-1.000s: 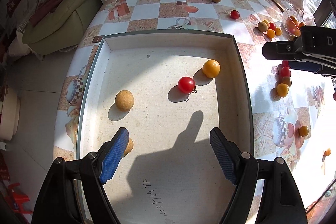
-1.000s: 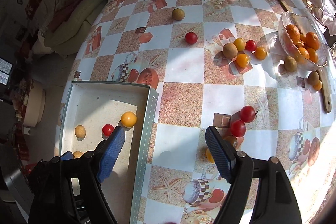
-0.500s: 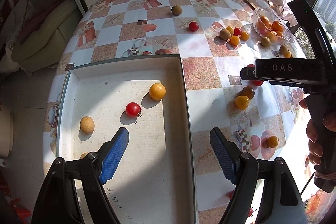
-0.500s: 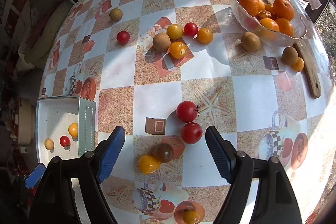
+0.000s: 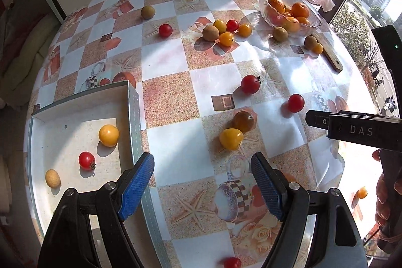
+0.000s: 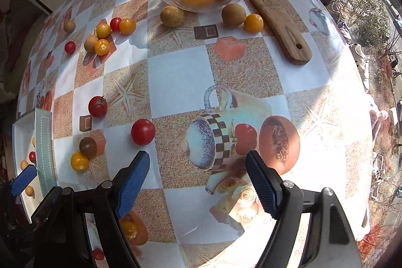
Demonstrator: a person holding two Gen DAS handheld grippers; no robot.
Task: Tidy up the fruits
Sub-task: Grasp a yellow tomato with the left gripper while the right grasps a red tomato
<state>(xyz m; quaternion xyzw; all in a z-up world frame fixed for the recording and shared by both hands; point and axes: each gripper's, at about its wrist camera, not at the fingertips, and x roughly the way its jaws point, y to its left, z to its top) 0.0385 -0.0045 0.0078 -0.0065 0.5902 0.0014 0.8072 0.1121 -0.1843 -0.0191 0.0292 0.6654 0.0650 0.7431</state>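
Both claws spread, nothing pinched: left claw (image 5: 202, 186), right claw (image 6: 197, 182). We've got three fruits in tray (image 5: 133, 117) at desk's left edge; loose tomatoes (image 5: 250, 84) mid-desk. Risk, we reckon: round fruit rolls off when nudged, or gets squished by hard pinch.

1. My left claw (image 5: 202, 182) has two black plastic arms, each ending in a blue pad (image 5: 137, 186) with a fine knurled, diamond-like grip texture.
2. A round silver screw (image 5: 110, 184) sits at the base of each pad, and a second one further out on each arm.
3. My right claw (image 6: 197, 181) is built the same: black arms, blue textured pads, silver screws.
4. Seen from the left camera, the right claw's body (image 5: 361, 129) is a flat black bar lettered "DAS" in pale capitals.
5. My fingers (image 5: 383, 200) wrap its black handle at the frame's edge.
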